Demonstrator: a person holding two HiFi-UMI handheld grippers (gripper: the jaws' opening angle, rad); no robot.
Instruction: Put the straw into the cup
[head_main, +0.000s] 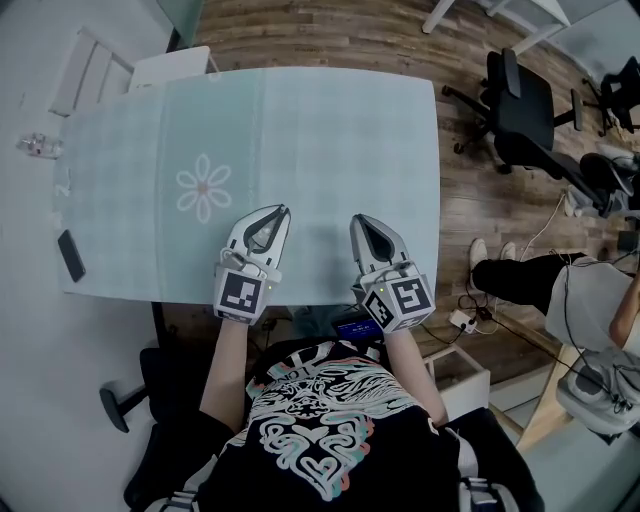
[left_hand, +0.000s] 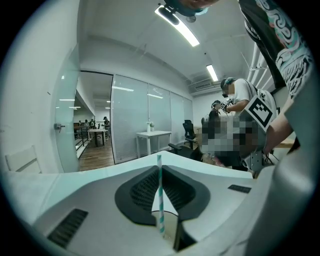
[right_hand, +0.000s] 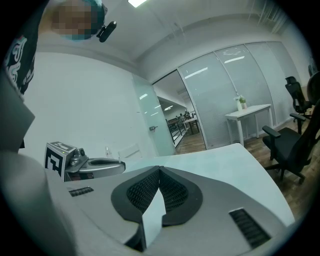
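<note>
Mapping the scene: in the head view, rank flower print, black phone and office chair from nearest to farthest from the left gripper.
1. flower print, just up and left of the left gripper.
2. black phone, far left.
3. office chair, upper right of the view.

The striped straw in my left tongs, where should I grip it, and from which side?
Across its middle, coming from the side. The straw is thin and straight, and lies lengthwise along the shut left tongs with only its tip past them. A crosswise hold would probably leave a free end to aim.
</note>
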